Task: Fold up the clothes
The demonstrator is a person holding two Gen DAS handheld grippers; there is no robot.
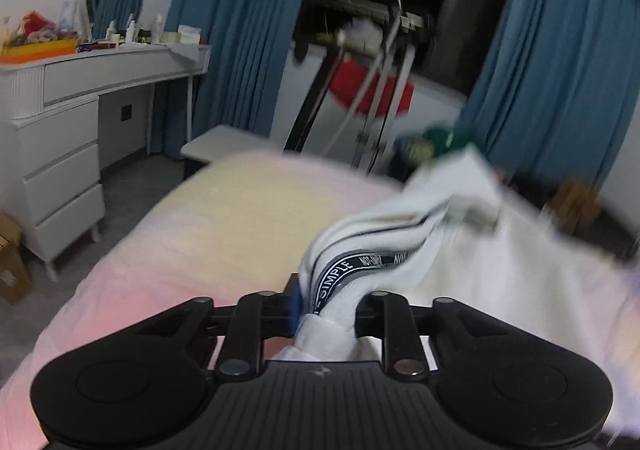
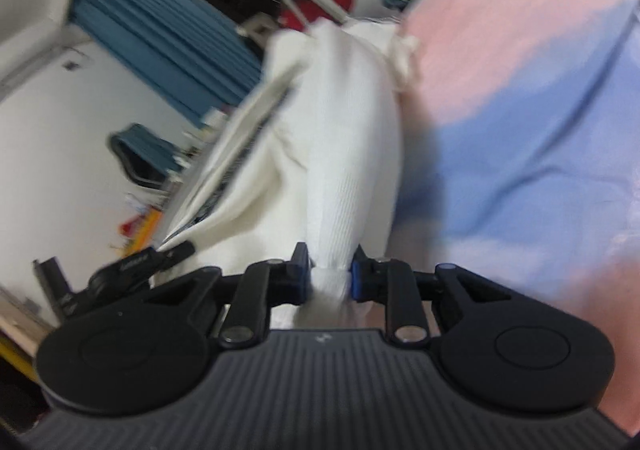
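Observation:
A white garment (image 1: 400, 234) with dark stripes and a lettered band is held up above the bed (image 1: 224, 217). My left gripper (image 1: 326, 310) is shut on a bunched part of it beside the lettered band. In the right wrist view the same white garment (image 2: 344, 137) stretches away from my right gripper (image 2: 330, 274), which is shut on a bunched fold of it. The left gripper (image 2: 132, 262) shows at the left of that view, holding the striped edge. The image is motion-blurred.
The bed sheet (image 2: 520, 129) is pastel pink, yellow and blue. A white dresser (image 1: 60, 121) with bottles stands left of the bed. Blue curtains (image 1: 240, 29), a metal rack (image 1: 380, 61) with red cloth and a green item (image 1: 444, 137) lie beyond the bed.

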